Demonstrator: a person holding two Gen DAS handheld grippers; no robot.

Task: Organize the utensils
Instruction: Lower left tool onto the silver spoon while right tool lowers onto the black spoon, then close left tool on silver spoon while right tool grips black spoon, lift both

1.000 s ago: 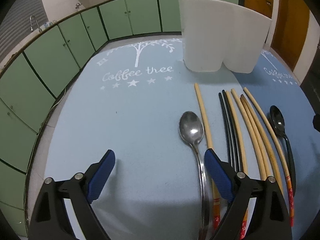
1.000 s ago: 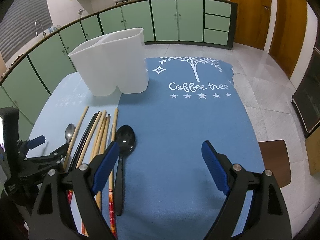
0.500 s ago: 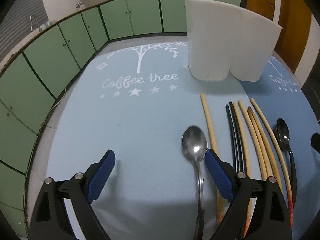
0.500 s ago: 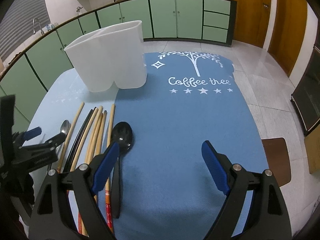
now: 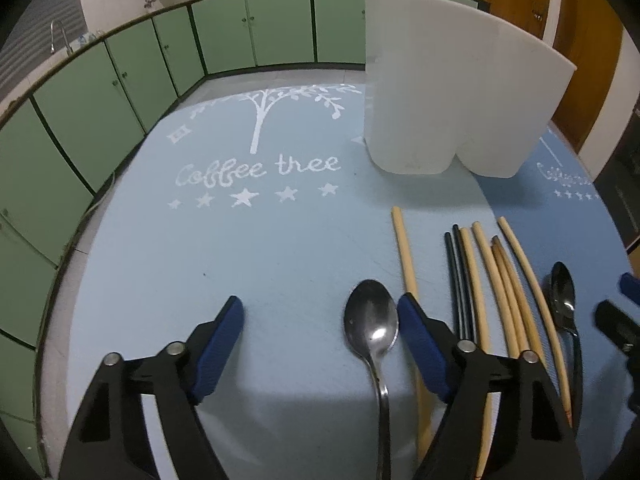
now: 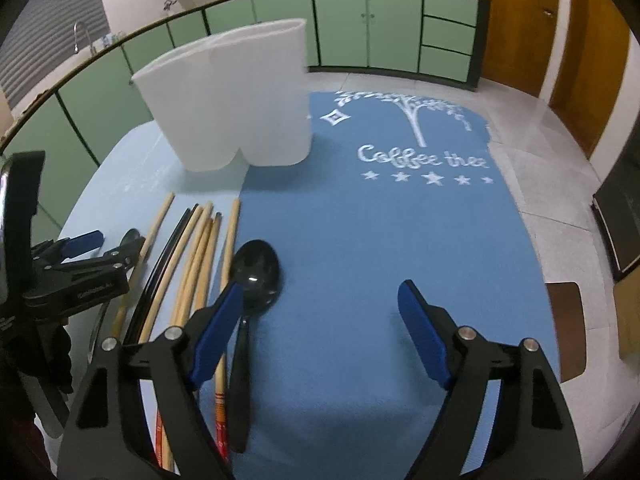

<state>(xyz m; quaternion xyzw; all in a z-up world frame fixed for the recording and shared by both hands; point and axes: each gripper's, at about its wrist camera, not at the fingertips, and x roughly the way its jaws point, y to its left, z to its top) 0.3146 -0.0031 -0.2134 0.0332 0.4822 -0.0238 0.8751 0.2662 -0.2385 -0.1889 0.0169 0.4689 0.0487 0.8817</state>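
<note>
A steel spoon (image 5: 372,322) lies on the light blue mat, its bowl just inside my left gripper's right finger. My left gripper (image 5: 320,316) is open and empty above the mat. Right of the steel spoon lie several wooden chopsticks (image 5: 490,276), a black pair (image 5: 458,276) and a black spoon (image 5: 563,292). A white two-compartment holder (image 5: 452,92) stands behind them. In the right wrist view my right gripper (image 6: 320,304) is open and empty; its left finger is over the black spoon (image 6: 256,268). The chopsticks (image 6: 196,256) and holder (image 6: 236,96) show there too.
Two blue "Coffee tree" mats (image 6: 400,220) cover the round table; its edge (image 5: 60,272) curves at the left. Green cabinets (image 5: 120,76) ring the room. A brown stool (image 6: 568,328) stands at the right beyond the table. The left gripper shows in the right wrist view (image 6: 76,268).
Both grippers have moved forward toward the holder and lower over the mat. The steel spoon's bowl now sits between the left fingers near the right one. Both stay open.
</note>
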